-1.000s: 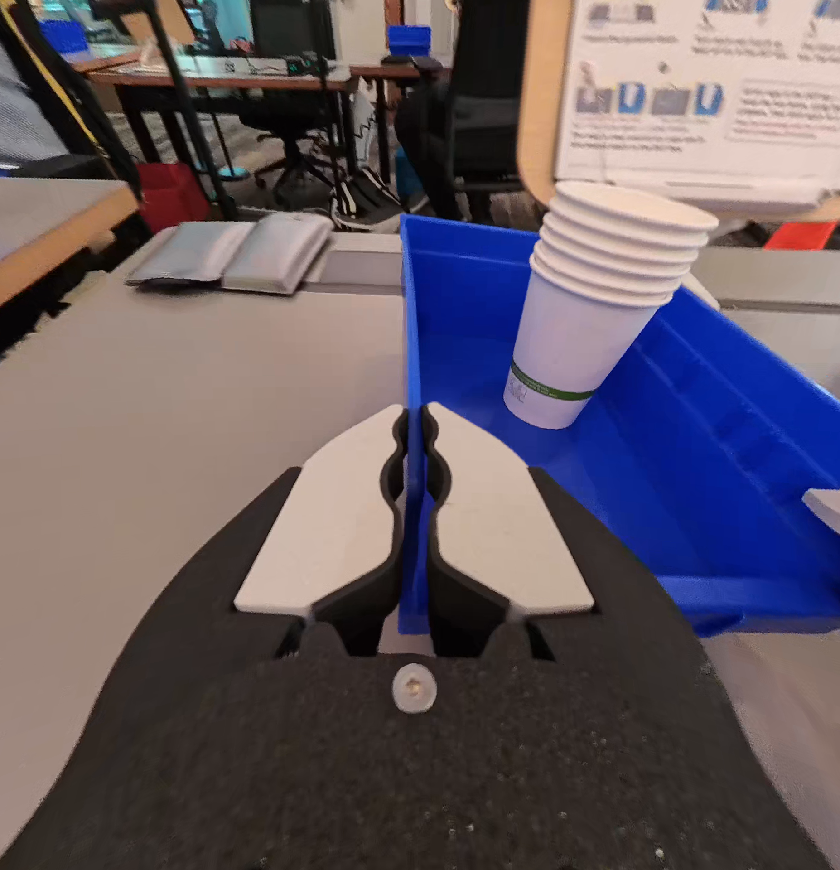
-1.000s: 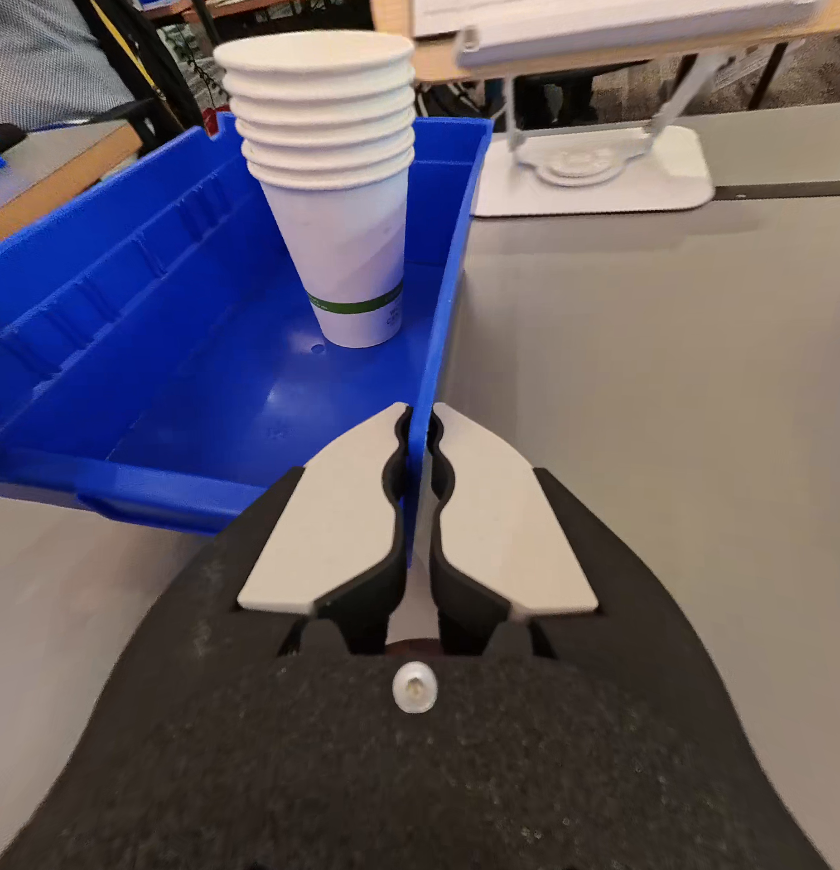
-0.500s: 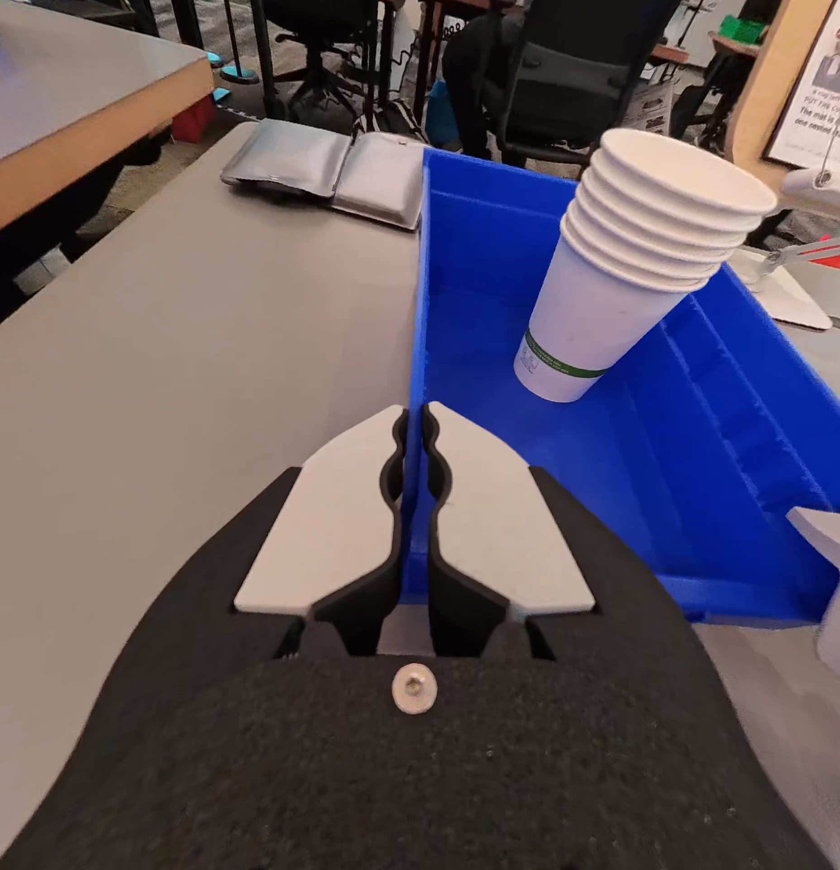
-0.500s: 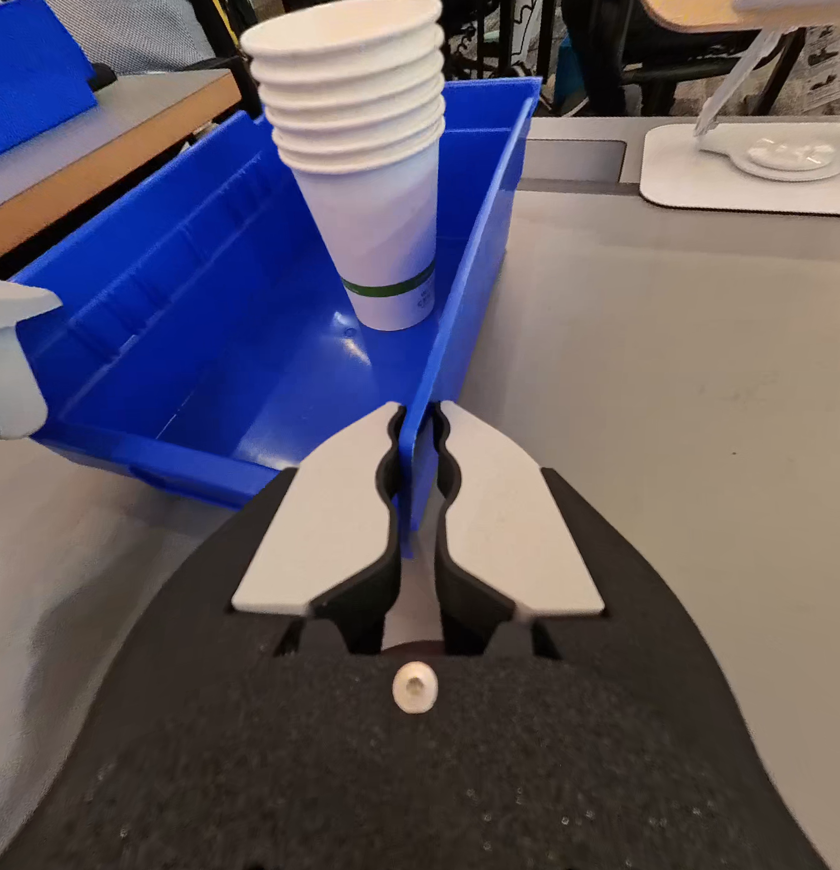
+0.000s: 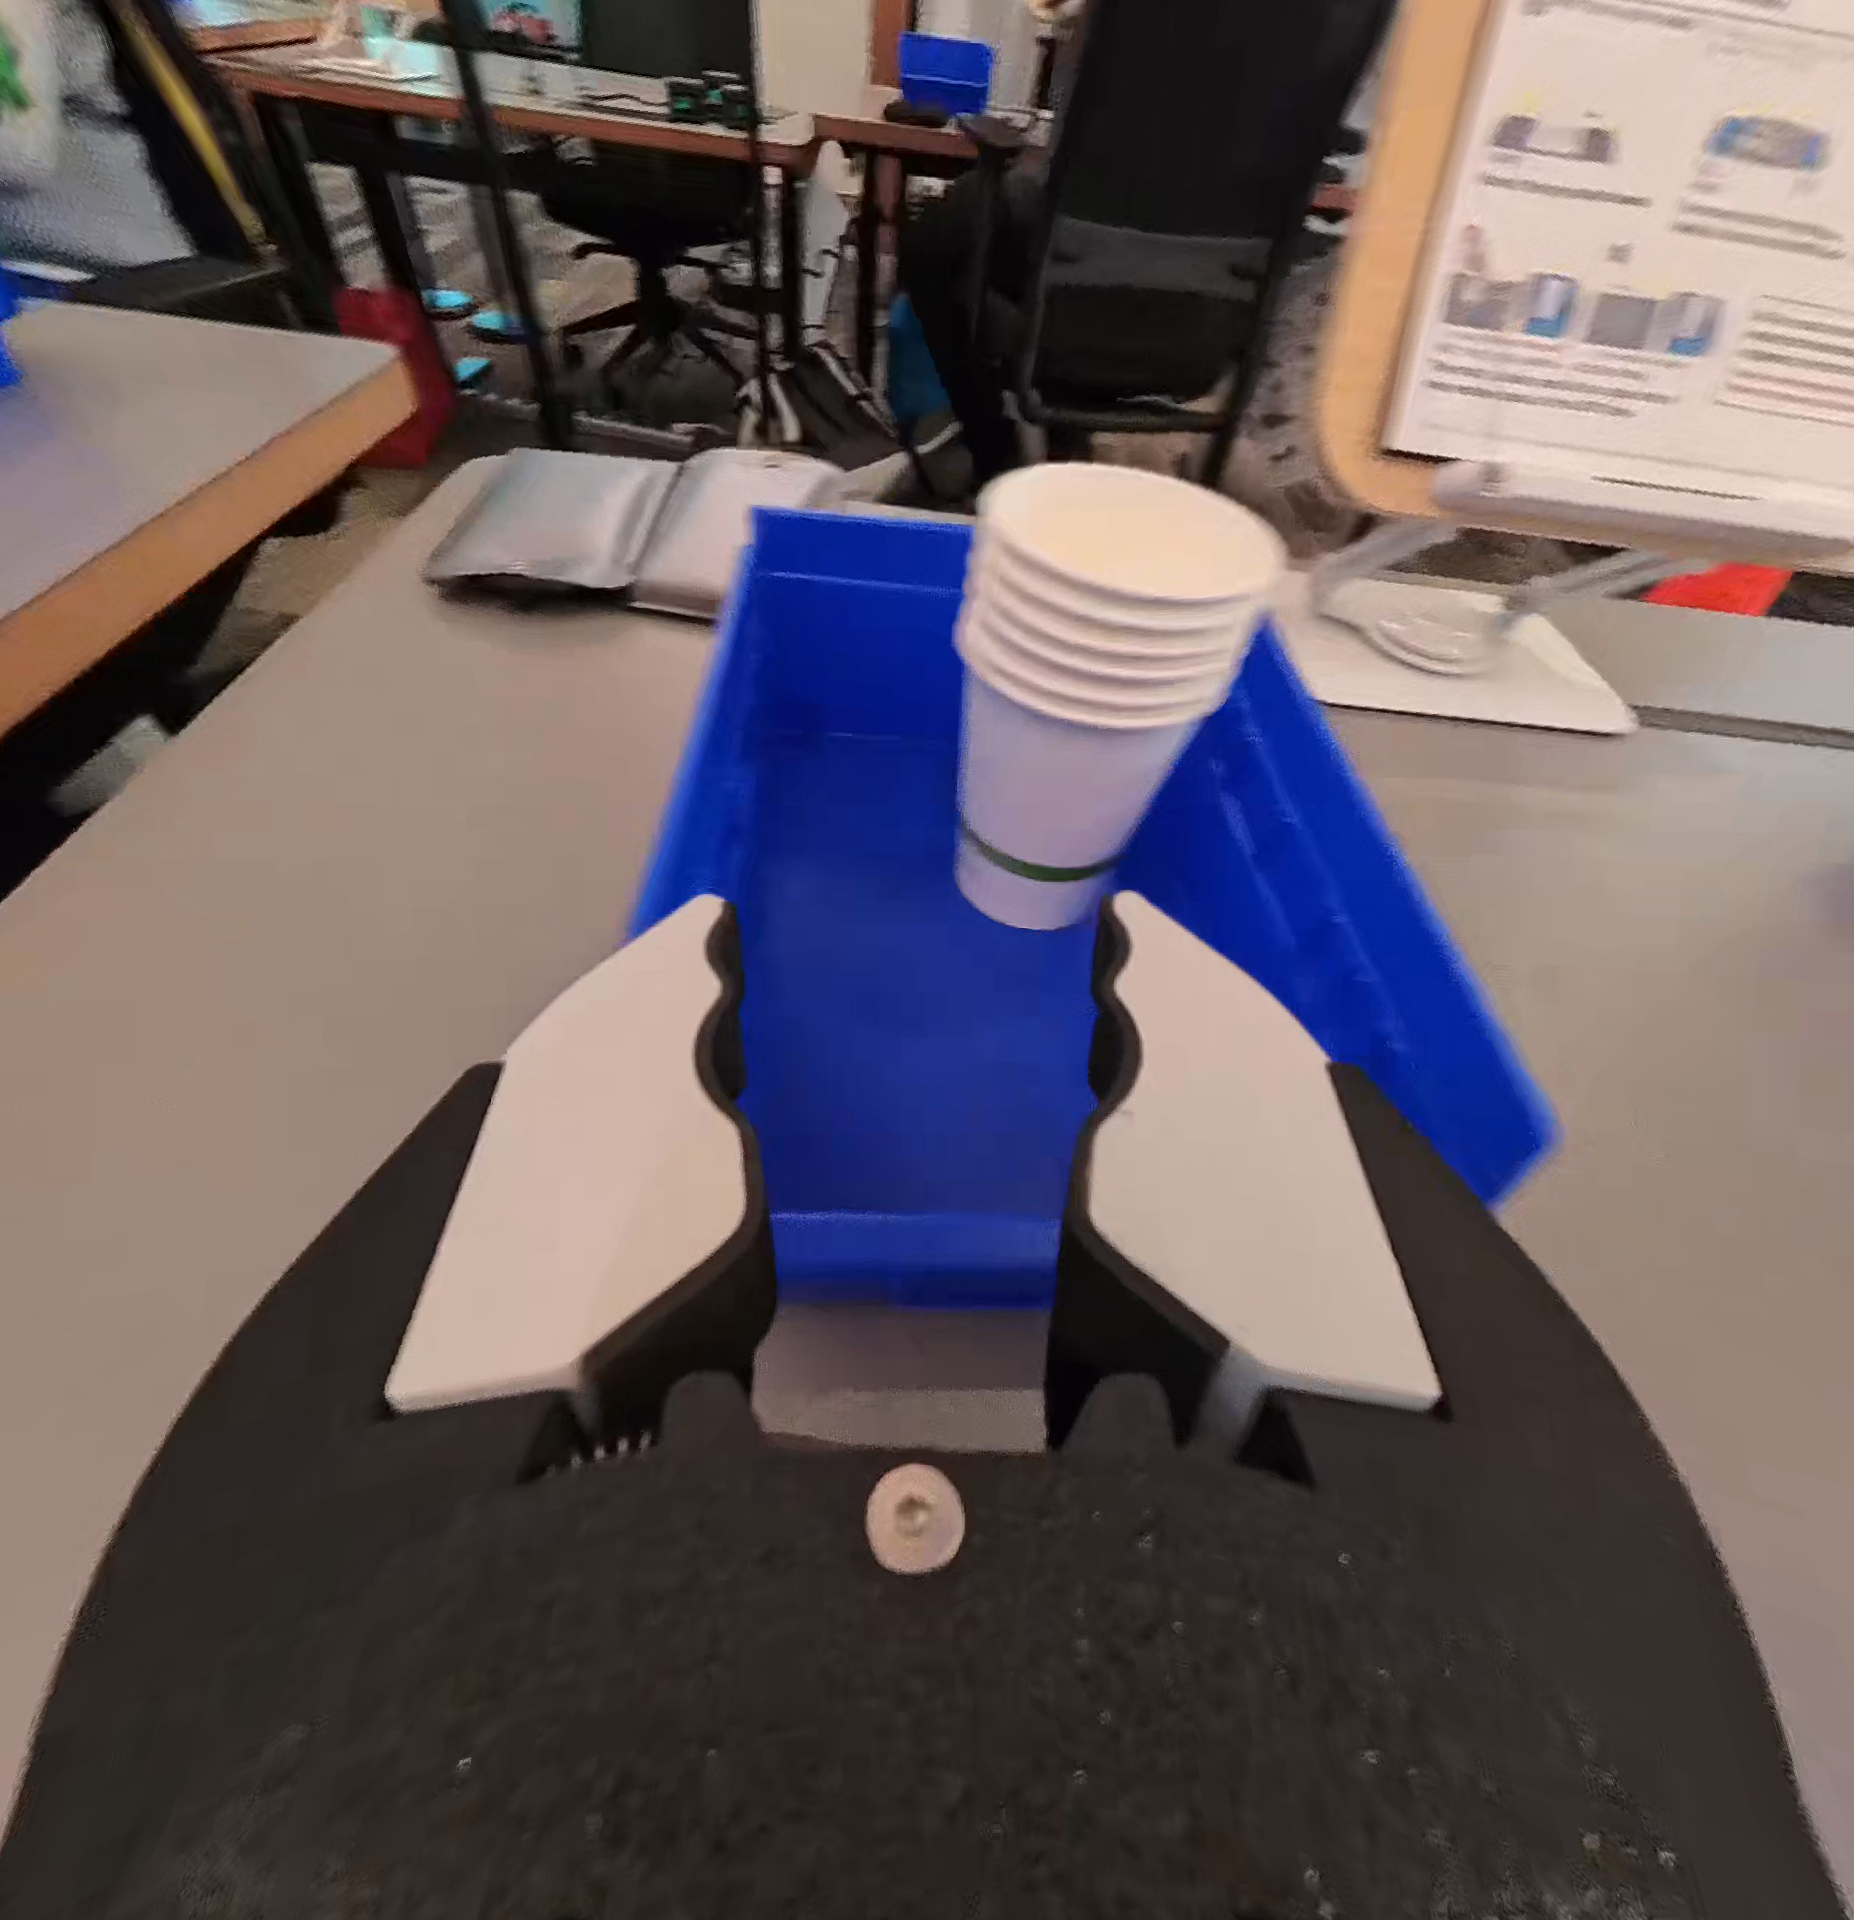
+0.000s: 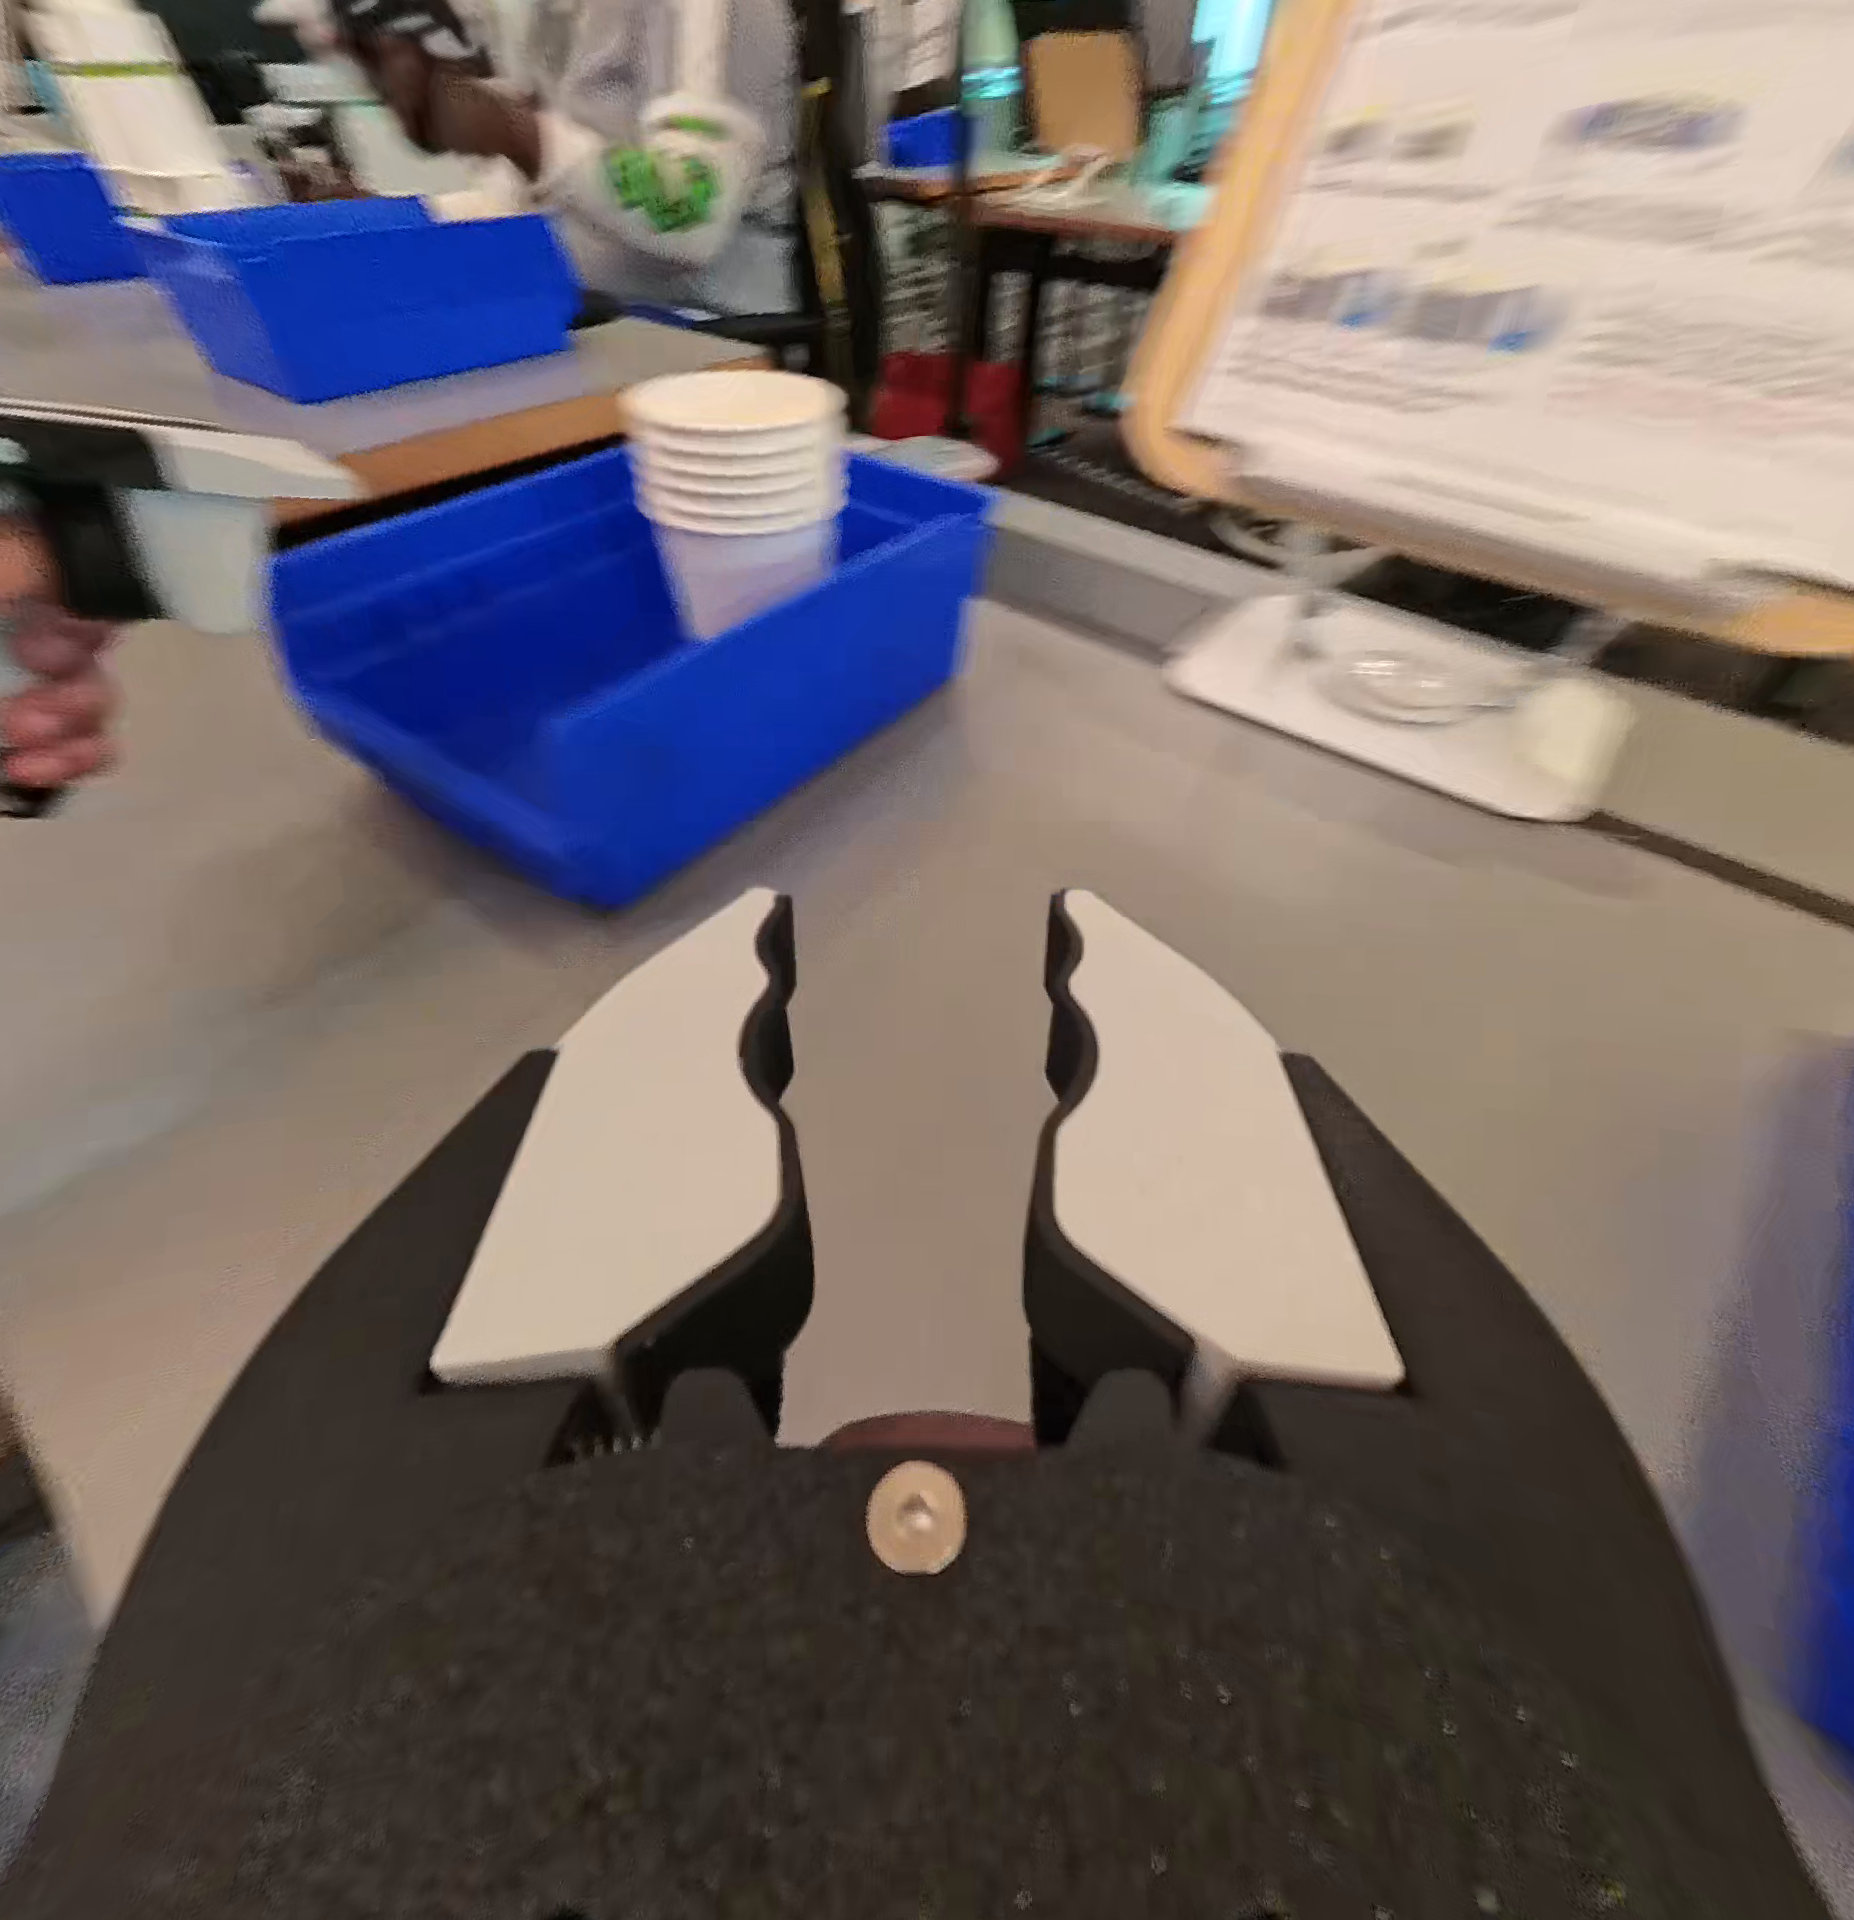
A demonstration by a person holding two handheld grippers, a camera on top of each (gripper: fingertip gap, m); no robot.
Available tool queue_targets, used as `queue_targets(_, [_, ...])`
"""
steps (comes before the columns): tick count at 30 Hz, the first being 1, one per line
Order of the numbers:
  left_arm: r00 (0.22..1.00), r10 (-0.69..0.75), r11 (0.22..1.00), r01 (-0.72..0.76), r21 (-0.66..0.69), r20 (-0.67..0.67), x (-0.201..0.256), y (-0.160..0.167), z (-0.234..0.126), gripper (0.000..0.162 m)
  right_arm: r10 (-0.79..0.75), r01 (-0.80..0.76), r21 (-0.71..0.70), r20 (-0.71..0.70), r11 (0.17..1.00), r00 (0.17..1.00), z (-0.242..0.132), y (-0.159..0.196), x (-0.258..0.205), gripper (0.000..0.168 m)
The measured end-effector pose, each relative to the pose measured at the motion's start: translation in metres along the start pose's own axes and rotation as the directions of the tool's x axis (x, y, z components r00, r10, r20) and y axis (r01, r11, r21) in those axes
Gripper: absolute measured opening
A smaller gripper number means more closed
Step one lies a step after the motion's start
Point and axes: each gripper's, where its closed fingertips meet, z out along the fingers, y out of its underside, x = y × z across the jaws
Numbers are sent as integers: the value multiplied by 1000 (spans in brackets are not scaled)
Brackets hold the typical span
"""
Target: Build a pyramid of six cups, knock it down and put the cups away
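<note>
A nested stack of several white paper cups [image 5: 1089, 707] with a green band stands upright in a blue bin [image 5: 1318, 883] on the grey table. My left gripper [image 5: 915, 914] is open and empty, facing the bin's near end, with the stack just beyond its right fingertip [image 5: 1141, 935]; the pads touch nothing. In the right wrist view the cup stack [image 6: 741, 488] and the bin [image 6: 757, 748] lie farther off to the left. My right gripper [image 6: 920, 904] is open and empty over bare table. The left gripper [image 6: 206, 488] shows at that view's left edge, held by a hand [image 6: 40, 686].
A tilted board with printed sheets [image 5: 1629, 260] on a white stand base [image 5: 1453, 655] is behind the bin to the right. Grey pouches [image 5: 642, 530] lie behind it to the left. More blue bins [image 6: 362, 291] sit on a neighbouring table. A blurred blue object [image 6: 1837, 1351] is at the right edge.
Both grippers were shut on the bin's side walls; both have let go, opened and drawn back. The right gripper has swung away from the bin to the right.
</note>
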Motion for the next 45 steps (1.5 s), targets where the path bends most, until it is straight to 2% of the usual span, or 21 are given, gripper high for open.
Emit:
queue_targets(3, [995, -6, 1000, 5, -6, -101, 52, 13, -9, 65, -10, 19, 34, -226, 999, 974, -62, 21, 100, 48])
queue_targets(6, [994, -3, 1000, 3, 7, -107, 82, 38, -14, 62, 125, -87, 111, -409, 990, 904, -123, 55, 181, 51])
queue_targets(9, [997, -31, 1000, 30, -7, -72, 86, 57, -15, 62, 238, -163, 199, -443, 966, 865, -164, 79, 218, 56])
queue_targets(12, [991, -86, 996, 82, -41, -101, 86, 62, -8, 63, 204, -138, 166, -510, 976, 836, -179, 89, 244, 57])
queue_targets(16, [990, -106, 994, 102, -49, -95, 74, 68, -1, 62, 196, -159, 116, -517, 981, 834, -175, 103, 251, 54])
queue_targets(21, [997, 9, 999, -12, -35, -75, 66, 65, 5, 62, 128, -126, 41, -549, 991, 826, -179, 112, 251, 54])
queue_targets(29, [992, 89, 994, -94, -58, -87, 77, 73, -5, 62, 186, -198, 38, -551, 979, 814, -199, 132, 238, 51])
queue_targets(35, [986, -3, 997, -9, -71, -168, 85, 75, -13, 61, 195, -193, 59, -534, 979, 822, -201, 126, 227, 49])
queue_targets(40, [984, 54, 995, -68, -79, -171, 91, 79, -13, 61, 196, -199, 47, -487, 979, 851, -186, 126, 211, 47])
queue_targets(45, [979, 27, 993, -51, -111, -204, 94, 85, -11, 59, 127, -138, 14, -490, 990, 862, -181, 123, 204, 46])
